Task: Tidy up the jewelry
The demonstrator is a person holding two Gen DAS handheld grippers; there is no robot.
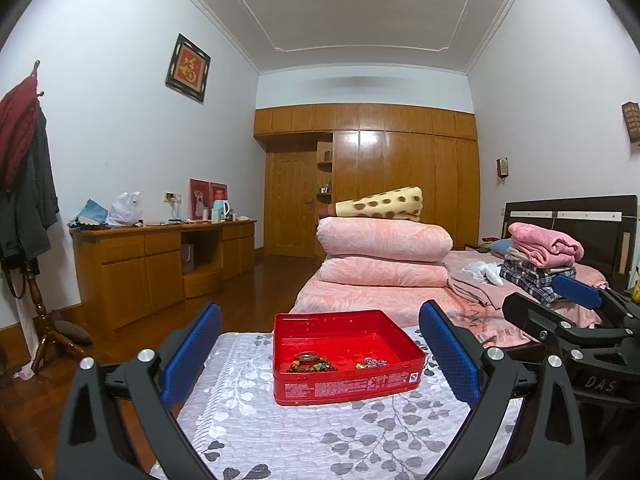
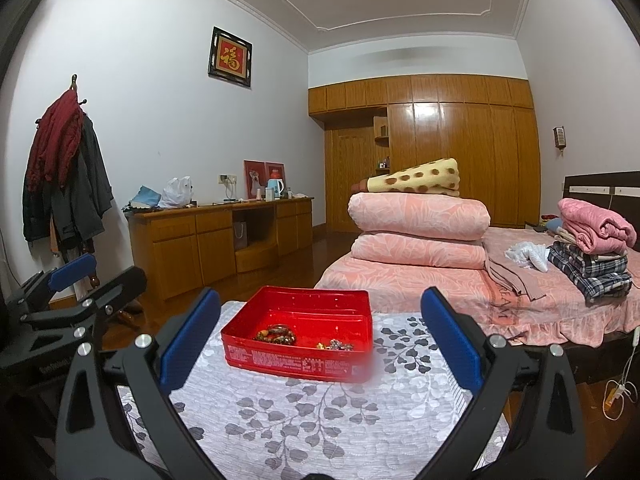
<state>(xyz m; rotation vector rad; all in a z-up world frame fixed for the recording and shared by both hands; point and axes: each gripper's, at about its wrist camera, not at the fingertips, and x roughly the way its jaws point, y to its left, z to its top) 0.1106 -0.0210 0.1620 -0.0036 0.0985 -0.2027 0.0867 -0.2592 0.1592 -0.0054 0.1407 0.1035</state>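
Note:
A red open tin (image 1: 348, 384) (image 2: 296, 360) stands on a table with a white leaf-patterned cloth (image 1: 320, 436) (image 2: 320, 412). Inside lie a brown bead bracelet (image 1: 312, 363) (image 2: 276, 334) at the left and a small heap of silver and gold jewelry (image 1: 372, 363) (image 2: 335, 345) at the right. My left gripper (image 1: 320, 356) is open and empty, held above the near table, with the tin between its blue pads. My right gripper (image 2: 320, 344) is open and empty too, likewise in front of the tin. The right gripper shows at the right edge of the left wrist view (image 1: 576, 312).
Behind the table is a bed (image 1: 400, 296) (image 2: 500, 292) with folded pink quilts and stacked clothes. A wooden desk (image 1: 160, 264) (image 2: 224, 236) lines the left wall. A coat rack (image 1: 28, 200) (image 2: 68, 184) stands at the far left. Wooden floor lies between.

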